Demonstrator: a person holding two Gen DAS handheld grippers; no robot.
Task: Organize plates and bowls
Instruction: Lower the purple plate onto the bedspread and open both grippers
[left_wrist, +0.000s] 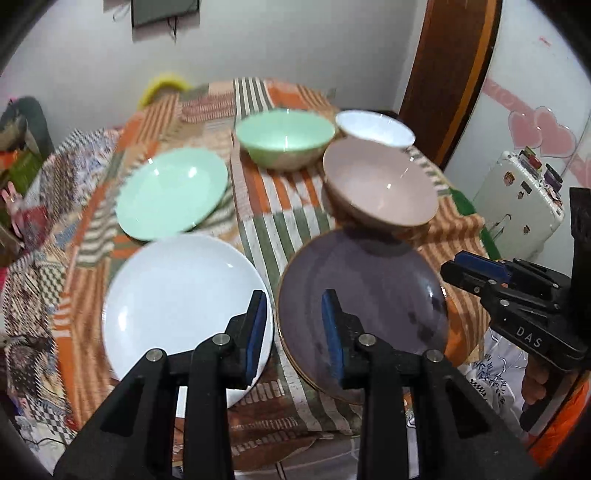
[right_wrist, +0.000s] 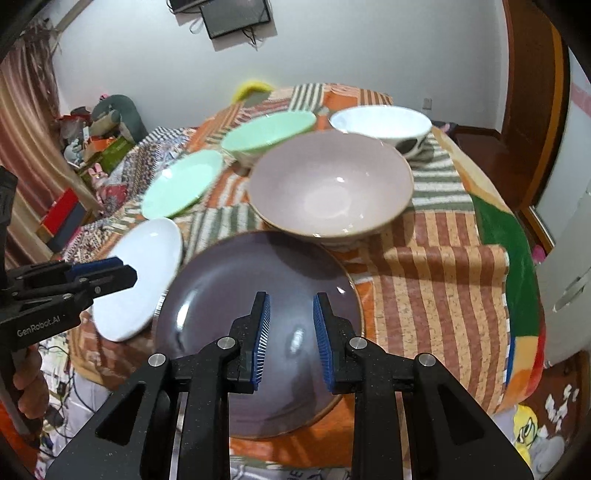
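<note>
Two empty hand-held grippers hover over a cloth-covered desk (right_wrist: 443, 266) of unsorted dishes: the left hand-held gripper (left_wrist: 293, 332) and the right hand-held gripper (right_wrist: 291, 332), jaws slightly parted, grip nothing. Below lie a purple plate (right_wrist: 236, 280), a white plate (left_wrist: 177, 295) and a pink bowl (right_wrist: 328, 184); sorting appears unstarted, and the next move likely means closing on a rim.

"DAS" stands in pale letters on the black body of the right gripper (left_wrist: 458, 275), seen from the left wrist. "GenRobot.AI" stands on the side of the left gripper (right_wrist: 122, 273), seen from the right wrist. Print on cloth below the desk is too blurred to read.
</note>
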